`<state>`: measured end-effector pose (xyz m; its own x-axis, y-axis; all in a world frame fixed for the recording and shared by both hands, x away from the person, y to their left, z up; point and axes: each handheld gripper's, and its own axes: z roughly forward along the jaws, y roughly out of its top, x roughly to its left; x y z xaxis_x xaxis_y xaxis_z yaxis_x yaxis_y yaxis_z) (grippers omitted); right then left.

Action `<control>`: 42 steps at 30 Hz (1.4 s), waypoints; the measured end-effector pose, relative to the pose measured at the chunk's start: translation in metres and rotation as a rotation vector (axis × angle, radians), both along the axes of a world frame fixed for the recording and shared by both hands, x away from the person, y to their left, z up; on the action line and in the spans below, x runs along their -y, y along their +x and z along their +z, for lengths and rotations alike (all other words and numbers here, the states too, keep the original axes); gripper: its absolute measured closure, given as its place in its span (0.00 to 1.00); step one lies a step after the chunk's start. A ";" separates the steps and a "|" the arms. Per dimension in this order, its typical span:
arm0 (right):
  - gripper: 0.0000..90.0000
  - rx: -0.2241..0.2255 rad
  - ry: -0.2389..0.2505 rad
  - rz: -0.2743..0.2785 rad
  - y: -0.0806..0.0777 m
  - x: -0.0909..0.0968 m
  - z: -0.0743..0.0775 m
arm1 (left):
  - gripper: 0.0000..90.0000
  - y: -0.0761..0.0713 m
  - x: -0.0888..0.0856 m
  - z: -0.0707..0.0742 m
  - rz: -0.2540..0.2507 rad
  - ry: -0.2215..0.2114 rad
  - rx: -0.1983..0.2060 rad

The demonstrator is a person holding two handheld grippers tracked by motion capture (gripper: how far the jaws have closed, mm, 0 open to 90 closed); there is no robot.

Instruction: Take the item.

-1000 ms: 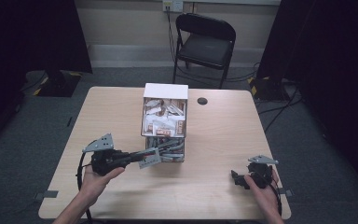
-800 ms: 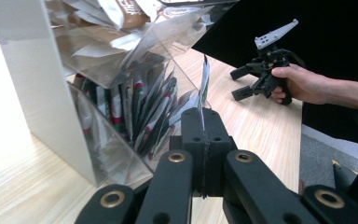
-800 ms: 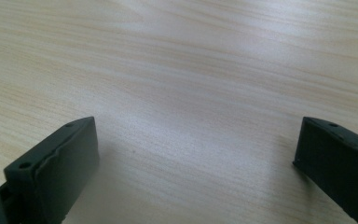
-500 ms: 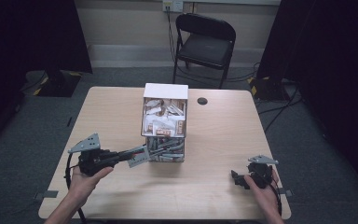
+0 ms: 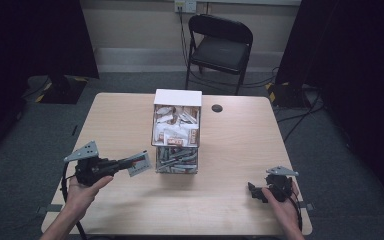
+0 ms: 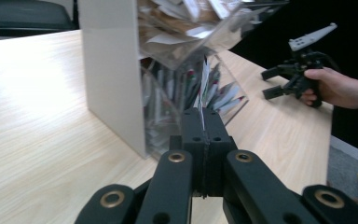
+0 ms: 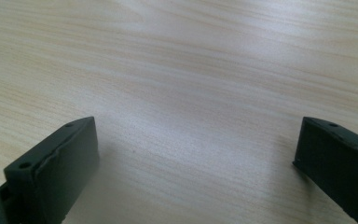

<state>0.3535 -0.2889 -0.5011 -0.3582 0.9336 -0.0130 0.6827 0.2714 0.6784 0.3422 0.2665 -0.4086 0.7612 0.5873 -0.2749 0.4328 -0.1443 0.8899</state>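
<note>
A clear two-tier dispenser box (image 5: 176,131) with a white top stands mid-table, its upper bin full of white and brown packets and its lower bin (image 5: 177,159) full of several thin sachets. My left gripper (image 5: 131,162) lies level just left of the box, shut on a flat grey sachet (image 5: 140,165) held clear of it. In the left gripper view the sachet (image 6: 204,88) shows edge-on between the closed jaws (image 6: 204,126), with the box's white side (image 6: 112,70) close ahead. My right gripper (image 5: 254,190) rests open near the table's front right, over bare wood (image 7: 196,135).
A small black round disc (image 5: 217,108) lies on the wooden table (image 5: 105,125) behind the box to the right. A black folding chair (image 5: 220,47) stands beyond the far edge. Dark curtains and cables flank the table.
My left gripper has drawn back to the left, away from the box's lower bin, carrying the sachet with it. The right gripper has stayed put.
</note>
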 end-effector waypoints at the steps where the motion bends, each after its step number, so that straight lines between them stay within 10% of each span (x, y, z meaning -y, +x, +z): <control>1: 0.00 0.000 0.000 0.000 0.000 0.000 0.000 | 1.00 0.001 -0.001 -0.001 0.006 0.009 -0.001; 42: 0.00 0.000 0.000 0.005 0.000 0.000 0.000 | 1.00 0.049 -0.004 -0.061 0.121 0.165 -0.161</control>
